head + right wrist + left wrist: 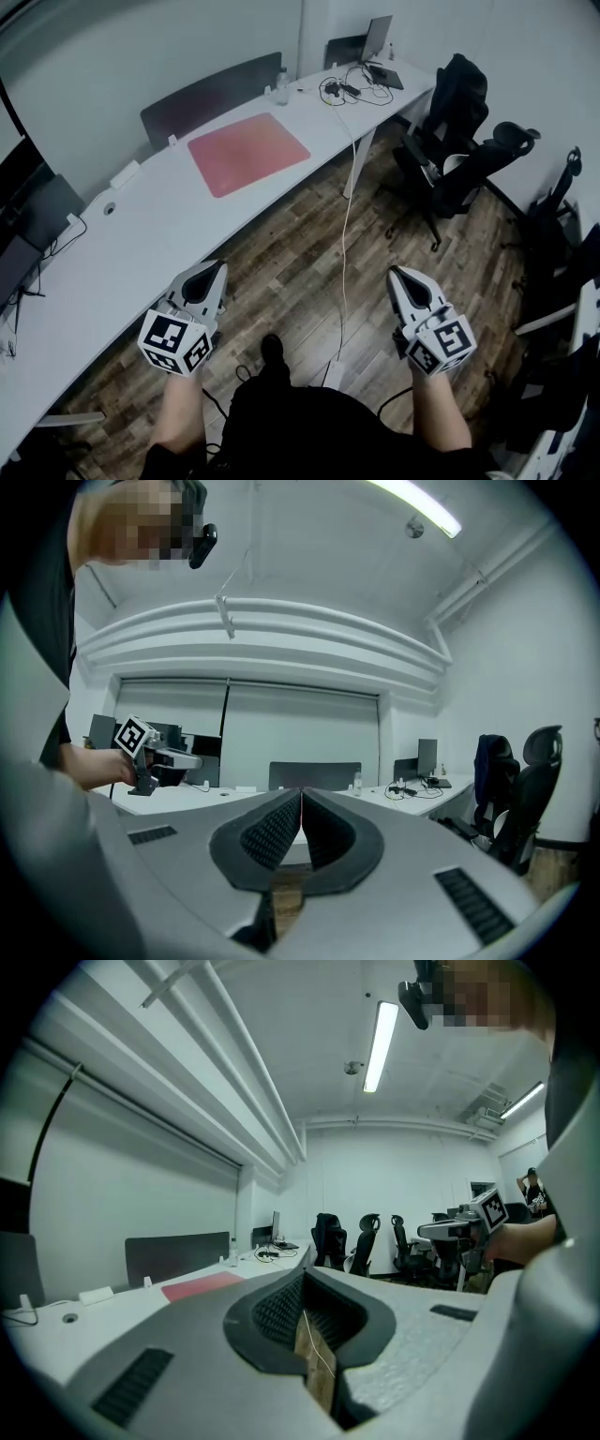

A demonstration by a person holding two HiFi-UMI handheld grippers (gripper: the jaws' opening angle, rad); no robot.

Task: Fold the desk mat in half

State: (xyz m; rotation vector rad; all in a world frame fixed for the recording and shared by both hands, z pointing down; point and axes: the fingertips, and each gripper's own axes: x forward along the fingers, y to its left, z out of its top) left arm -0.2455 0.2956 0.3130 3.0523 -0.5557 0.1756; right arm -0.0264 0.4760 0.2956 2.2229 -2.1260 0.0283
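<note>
**Well short of the mat, both jaws clenched on nothing**

Leftmost, the left gripper point(217, 269) hangs over the wooden floor point(309, 272), its jaws pressed together with nothing between them. Up and to the right of it, the pink desk mat point(248, 152) lies flat and unfolded on the long white worktop point(141, 225), well apart from both grippers. Farther right, the right gripper point(395, 274) hangs over the floor too, its jaws likewise clenched and empty. Office chairs point(459, 141) stand beyond it.

By my reading the folding has not begun, and the step in hand is the approach. To do it well, come up to the worktop square to the mat. Let both jaws open before reaching it, since shut tips cannot take an edge. Take the two corners of one side, left gripper on the left corner and right on the right, so the lifted edge rises level. A thin mat lying flat probably gives little to bite on, so sliding one jaw under each corner should serve better than pinching from above. Keep clear of the cables point(352, 89) farther along the worktop.
</note>
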